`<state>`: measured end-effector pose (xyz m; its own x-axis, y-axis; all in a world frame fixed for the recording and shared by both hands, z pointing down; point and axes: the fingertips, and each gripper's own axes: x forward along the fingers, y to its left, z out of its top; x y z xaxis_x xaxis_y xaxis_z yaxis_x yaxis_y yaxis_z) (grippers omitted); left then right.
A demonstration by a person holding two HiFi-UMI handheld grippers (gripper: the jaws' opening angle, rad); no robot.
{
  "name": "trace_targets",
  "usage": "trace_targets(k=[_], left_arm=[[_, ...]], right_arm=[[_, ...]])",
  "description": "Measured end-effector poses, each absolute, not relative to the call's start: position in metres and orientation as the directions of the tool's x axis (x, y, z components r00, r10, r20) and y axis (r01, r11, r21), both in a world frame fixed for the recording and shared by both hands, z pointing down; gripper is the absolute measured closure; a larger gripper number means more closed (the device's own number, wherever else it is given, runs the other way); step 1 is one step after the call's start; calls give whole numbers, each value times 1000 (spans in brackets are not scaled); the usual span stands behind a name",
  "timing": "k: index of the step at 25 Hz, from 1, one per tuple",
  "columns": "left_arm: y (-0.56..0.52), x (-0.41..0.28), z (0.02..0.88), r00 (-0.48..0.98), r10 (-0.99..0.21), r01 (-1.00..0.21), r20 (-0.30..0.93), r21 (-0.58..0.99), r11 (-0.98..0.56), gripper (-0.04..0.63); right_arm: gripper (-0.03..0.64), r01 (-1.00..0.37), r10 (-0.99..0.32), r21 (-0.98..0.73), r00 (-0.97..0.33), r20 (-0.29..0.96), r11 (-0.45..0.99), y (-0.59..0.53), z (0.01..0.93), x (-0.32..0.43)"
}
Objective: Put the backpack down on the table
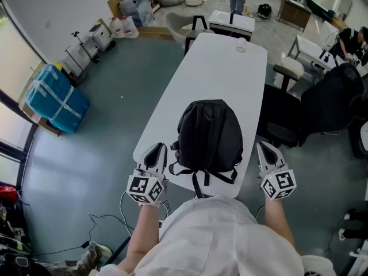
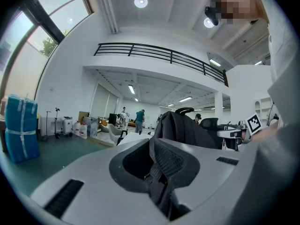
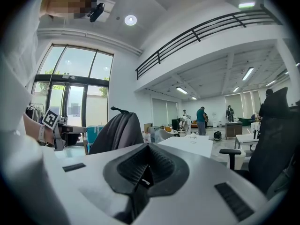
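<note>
Holds left gripper (image 1: 157, 151) pinched fully together on what looks like a black webbing shoulder strap (image 2: 157, 187), though hard to separate dark fabric from dark pad there. Holds right gripper (image 1: 264, 149) closed as well, on nothing, just beside the opposite flank and not touching. Note the black soft-nylon backpack (image 1: 210, 134) already resting on the near end of the long white table (image 1: 230, 68), loose strap ends trailing toward the near edge. Expect a soft, slumping load: domed but yielding, probably light to moderate in weight, nothing brittle on the outside. Avoid pinching the smooth shell, likely to slide out of flat pads. Take instead the strap webbing close to its stitched root, or the stiffer top handle (image 2: 183, 110), for a hold with little swing. Mind dangling ends catching on the table edge.
</note>
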<state>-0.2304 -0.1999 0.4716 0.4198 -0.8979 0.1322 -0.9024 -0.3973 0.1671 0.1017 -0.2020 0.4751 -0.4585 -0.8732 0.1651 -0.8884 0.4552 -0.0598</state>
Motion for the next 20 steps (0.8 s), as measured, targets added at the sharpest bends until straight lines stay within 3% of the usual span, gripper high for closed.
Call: trace_targets(k=[20], left_arm=[[-198, -227, 469, 432, -892, -896, 130, 171, -409, 541]], right_arm=[[598, -880, -864, -57, -475, 167, 472, -198, 474, 97]])
